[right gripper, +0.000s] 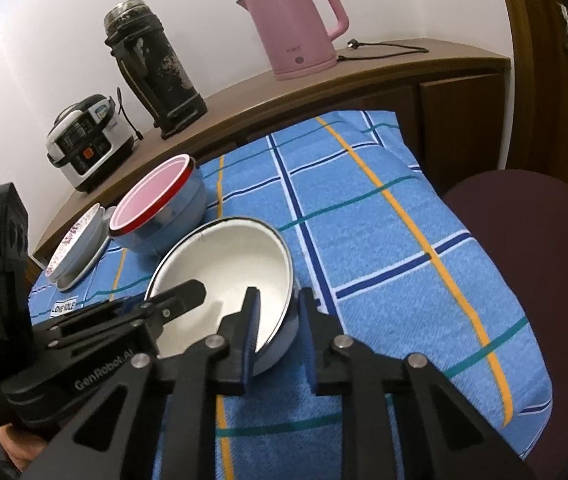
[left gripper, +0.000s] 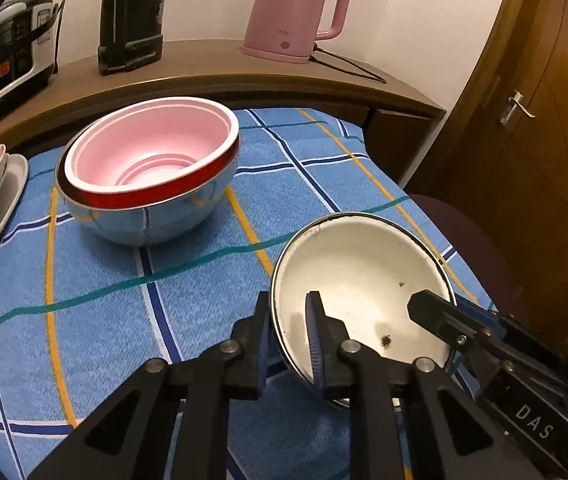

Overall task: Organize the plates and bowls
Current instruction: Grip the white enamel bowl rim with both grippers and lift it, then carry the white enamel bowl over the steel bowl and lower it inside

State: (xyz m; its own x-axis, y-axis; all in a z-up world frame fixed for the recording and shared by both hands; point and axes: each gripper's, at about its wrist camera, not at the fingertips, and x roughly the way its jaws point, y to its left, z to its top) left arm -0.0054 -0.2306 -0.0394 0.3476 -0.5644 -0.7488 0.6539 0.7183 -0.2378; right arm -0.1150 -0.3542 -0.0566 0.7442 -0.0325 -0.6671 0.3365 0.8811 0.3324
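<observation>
Now white bowl near cloth edge, both hand-held grippers clamping rim

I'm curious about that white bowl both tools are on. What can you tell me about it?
The white bowl looks like enamelled metal: off-white inside, pale blue outside, with a thin dark rim and a few dark specks or chips inside. It is empty and sits tilted on the blue checked cloth, in front of the stacked bowls. The left tool and the right tool each pinch its rim on opposite sides, one finger inside, one outside.
</observation>
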